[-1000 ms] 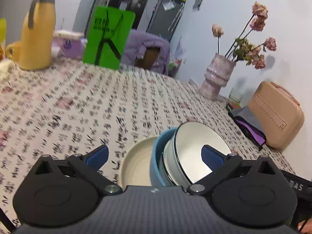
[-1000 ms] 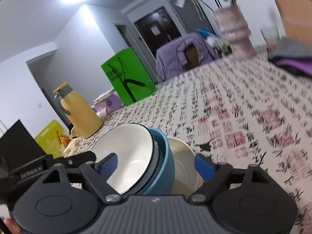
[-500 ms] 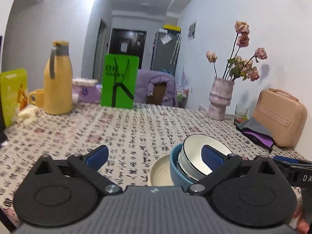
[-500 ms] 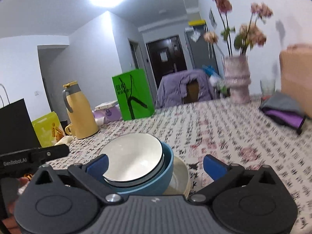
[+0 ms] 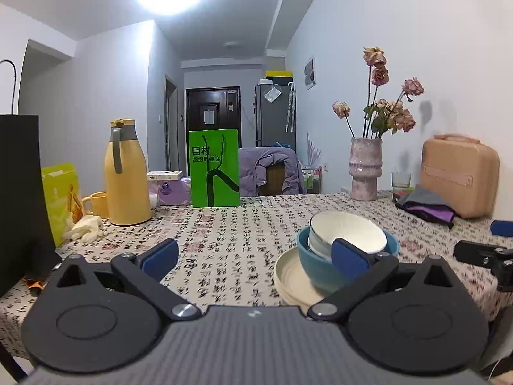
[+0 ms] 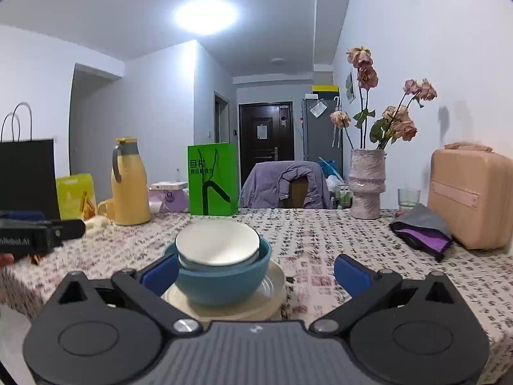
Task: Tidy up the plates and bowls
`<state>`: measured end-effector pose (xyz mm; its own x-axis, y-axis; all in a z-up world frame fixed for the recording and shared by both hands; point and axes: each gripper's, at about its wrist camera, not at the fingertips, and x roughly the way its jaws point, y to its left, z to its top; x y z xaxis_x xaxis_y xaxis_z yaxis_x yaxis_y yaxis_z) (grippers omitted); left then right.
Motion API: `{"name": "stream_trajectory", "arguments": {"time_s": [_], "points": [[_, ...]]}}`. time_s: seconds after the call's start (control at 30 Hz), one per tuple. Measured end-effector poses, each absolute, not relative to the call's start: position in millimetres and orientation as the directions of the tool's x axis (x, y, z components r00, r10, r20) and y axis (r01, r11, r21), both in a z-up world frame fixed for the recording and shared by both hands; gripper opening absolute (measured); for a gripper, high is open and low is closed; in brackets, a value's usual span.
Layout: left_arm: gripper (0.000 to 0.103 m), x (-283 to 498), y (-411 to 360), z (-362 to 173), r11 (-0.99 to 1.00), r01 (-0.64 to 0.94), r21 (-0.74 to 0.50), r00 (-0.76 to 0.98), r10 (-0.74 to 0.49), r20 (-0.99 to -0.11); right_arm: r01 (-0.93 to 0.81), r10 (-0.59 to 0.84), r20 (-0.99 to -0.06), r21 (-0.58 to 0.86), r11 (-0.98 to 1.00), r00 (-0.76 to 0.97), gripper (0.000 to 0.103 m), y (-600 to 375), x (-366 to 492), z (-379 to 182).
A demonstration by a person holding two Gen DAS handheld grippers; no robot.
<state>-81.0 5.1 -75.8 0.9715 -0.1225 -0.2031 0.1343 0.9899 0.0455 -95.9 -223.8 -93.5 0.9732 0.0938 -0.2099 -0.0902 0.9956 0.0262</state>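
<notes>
The desk (image 6: 336, 256) runs off the frame at both sides under a cloth printed with characters too small to read. At lower centre of the right view a cream plate (image 6: 272, 284), partly hidden, carries a blue bowl (image 6: 224, 280) with a white bowl (image 6: 218, 245) nested inside. The green bag (image 6: 213, 183) behind reads "目村"; its smaller line is unclear. Both the left gripper (image 5: 255, 253) and the right gripper (image 6: 256, 271) have their jaws released wide, grasping nothing. "GenRobot.AI" is cut off at far left.

Patterned table (image 6: 352, 256), cream plate (image 6: 272, 288), yellow jug (image 6: 130, 186), vase (image 6: 365, 186)
</notes>
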Motion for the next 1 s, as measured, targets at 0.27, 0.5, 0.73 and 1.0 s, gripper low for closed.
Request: {"name": "stream_trajectory", "arguments": {"time_s": [0.27, 0.5, 0.73, 1.0], "points": [[0.103, -110, 12, -106, 0.987, 0.146, 0.070, 0.959, -0.124, -0.257, -0.108, 0.106, -0.228, 0.004, 0.994, 0.968, 0.103, -220, -126, -113], [0.103, -123, 16, -124, 0.991, 0.126, 0.050, 0.955, -0.108, -0.276, -0.115, 0.119, -0.269, 0.029, 0.993, 0.956, 0.103, -219, -125, -128], [0.103, -133, 11, -132, 0.989, 0.141, 0.053, 0.953, -0.121, -0.277, -0.123, 0.137, -0.274, 0.067, 0.990, 0.952, 0.103, -222, -125, -134], [0.103, -135, 15, -134, 0.990, 0.139, 0.040, 0.955, -0.123, -0.270, -0.136, 0.150, -0.289, 0.067, 0.988, 0.946, 0.103, -218, -120, -137]]}}
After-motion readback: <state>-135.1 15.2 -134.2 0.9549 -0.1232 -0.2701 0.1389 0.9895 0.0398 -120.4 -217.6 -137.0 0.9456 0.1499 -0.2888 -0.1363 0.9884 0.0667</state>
